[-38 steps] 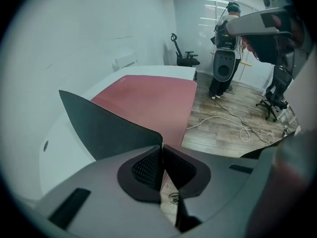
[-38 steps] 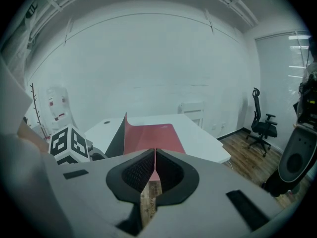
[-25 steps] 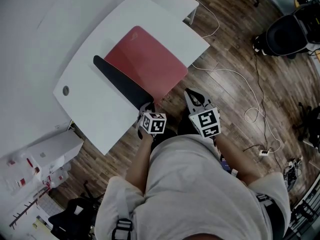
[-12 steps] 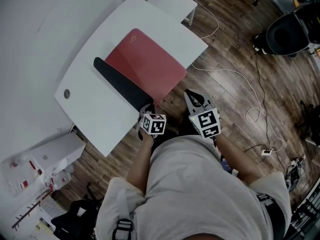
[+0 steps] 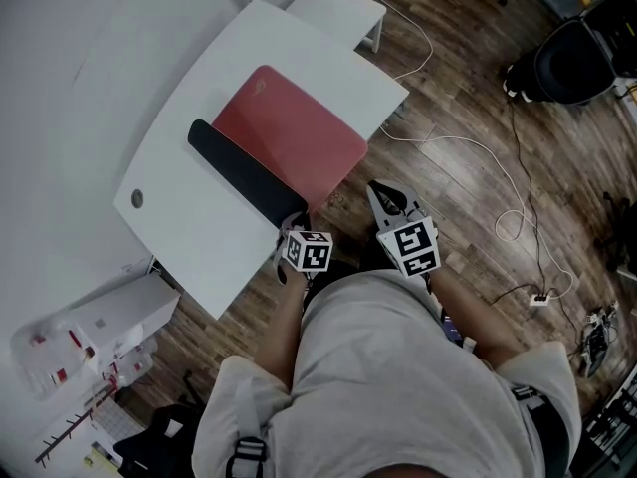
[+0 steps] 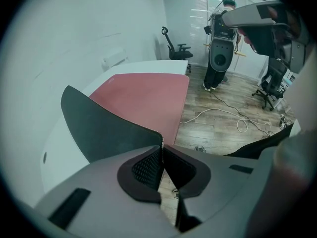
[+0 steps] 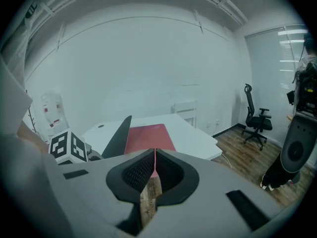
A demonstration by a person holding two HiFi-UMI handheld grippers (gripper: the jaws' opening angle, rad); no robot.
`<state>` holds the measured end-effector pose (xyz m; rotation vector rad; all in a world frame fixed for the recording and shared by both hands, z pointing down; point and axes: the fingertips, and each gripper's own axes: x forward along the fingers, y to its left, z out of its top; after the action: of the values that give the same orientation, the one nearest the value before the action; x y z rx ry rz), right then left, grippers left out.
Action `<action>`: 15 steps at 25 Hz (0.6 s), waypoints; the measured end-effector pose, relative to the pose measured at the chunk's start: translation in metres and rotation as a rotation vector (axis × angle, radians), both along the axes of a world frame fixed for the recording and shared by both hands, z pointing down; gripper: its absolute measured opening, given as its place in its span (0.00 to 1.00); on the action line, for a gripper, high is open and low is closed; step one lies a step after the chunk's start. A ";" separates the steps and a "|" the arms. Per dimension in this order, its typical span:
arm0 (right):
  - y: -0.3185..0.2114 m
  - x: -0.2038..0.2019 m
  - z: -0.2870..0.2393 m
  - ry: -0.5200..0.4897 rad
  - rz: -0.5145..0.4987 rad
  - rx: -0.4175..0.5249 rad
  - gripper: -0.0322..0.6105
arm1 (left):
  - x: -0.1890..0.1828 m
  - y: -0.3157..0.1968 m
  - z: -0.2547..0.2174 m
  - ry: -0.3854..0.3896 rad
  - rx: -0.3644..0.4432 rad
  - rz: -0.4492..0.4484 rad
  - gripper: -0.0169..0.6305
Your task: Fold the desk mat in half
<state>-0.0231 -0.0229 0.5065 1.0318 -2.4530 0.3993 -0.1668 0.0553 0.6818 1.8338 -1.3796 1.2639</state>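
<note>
A red desk mat (image 5: 294, 132) lies on the white desk (image 5: 209, 257). Its left edge is lifted and stands as a flap that shows the dark underside (image 5: 244, 172). My left gripper (image 5: 297, 219) is at the desk's near edge, shut on the mat's near left corner; the left gripper view shows that corner (image 6: 161, 139) pinched between the pads. My right gripper (image 5: 378, 192) hangs over the floor just right of it, short of the mat's near right corner. Its jaws are together, and only a red sliver of the mat (image 7: 148, 135) shows beyond them.
The desk has a round cable hole (image 5: 137, 198) at its left. A small white side table (image 5: 338, 3) stands past the far end. White cables (image 5: 478, 157) trail over the wood floor at right, near a dark chair base (image 5: 567, 63). White boxes (image 5: 109, 307) sit at lower left.
Only the head view has shifted a little. Both grippers and the raised flap stand as they did a second ago.
</note>
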 end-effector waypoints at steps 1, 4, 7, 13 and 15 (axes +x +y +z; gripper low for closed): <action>0.000 0.000 0.000 -0.002 0.002 0.001 0.11 | 0.000 0.000 0.000 -0.001 -0.002 0.004 0.07; -0.001 0.003 0.000 -0.007 0.009 0.002 0.11 | 0.002 0.001 -0.001 0.000 -0.005 0.014 0.07; -0.003 0.007 0.001 -0.010 0.018 0.010 0.11 | 0.003 0.001 -0.001 0.001 -0.009 0.021 0.07; -0.003 0.009 0.003 -0.024 0.022 -0.004 0.11 | 0.007 0.001 -0.001 0.002 -0.018 0.026 0.07; -0.004 0.009 0.004 -0.027 0.016 -0.006 0.11 | 0.009 -0.001 -0.001 0.002 -0.018 0.028 0.07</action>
<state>-0.0143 -0.0270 0.5108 1.0503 -2.4676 0.4289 -0.1578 0.0542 0.6809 1.8475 -1.3415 1.2839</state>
